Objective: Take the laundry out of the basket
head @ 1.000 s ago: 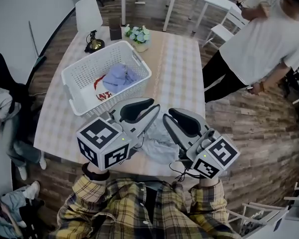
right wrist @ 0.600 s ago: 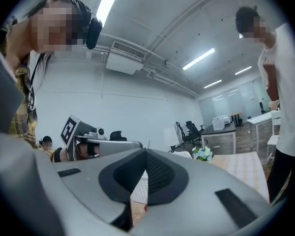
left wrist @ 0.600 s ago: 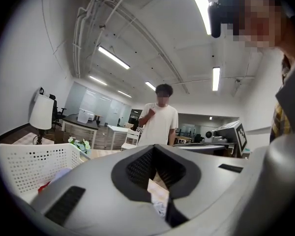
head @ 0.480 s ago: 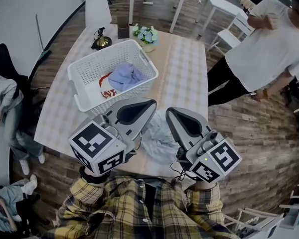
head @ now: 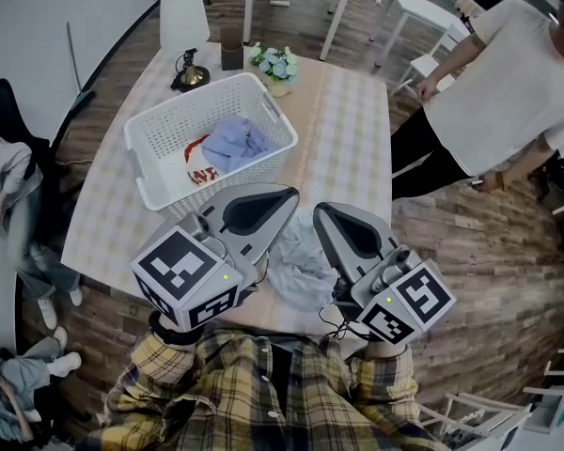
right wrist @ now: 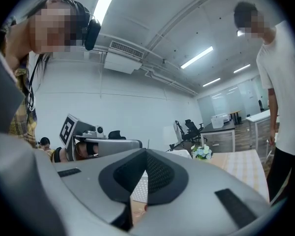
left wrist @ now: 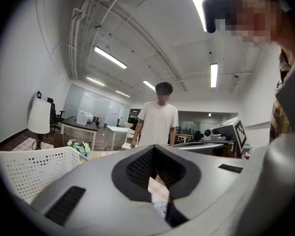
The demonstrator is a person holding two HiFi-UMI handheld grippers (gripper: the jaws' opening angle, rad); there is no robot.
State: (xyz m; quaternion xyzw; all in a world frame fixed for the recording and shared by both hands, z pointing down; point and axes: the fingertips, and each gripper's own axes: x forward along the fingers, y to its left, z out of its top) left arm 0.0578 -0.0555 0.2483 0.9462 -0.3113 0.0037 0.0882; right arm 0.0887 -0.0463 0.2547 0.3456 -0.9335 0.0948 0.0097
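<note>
Only the standing person in a white T-shirt (head: 508, 92) is shifting, one arm now hanging lower than half a second ago. The crumpled blue garment (head: 237, 144) and the red-and-white garment (head: 199, 169) are still lying inside the white perforated plastic basket (head: 193, 97) on the checked table (head: 343, 130). A pale crumpled garment (head: 296, 266) is lying outside it at the near table edge, between the two grippers. The left gripper (head: 289, 197) and right gripper (head: 321, 214) are hovering over that edge, each with its jaws together and clamping nothing. A white table lamp (head: 185, 26) and a small flower pot (head: 274, 67) are standing beyond the basket.
</note>
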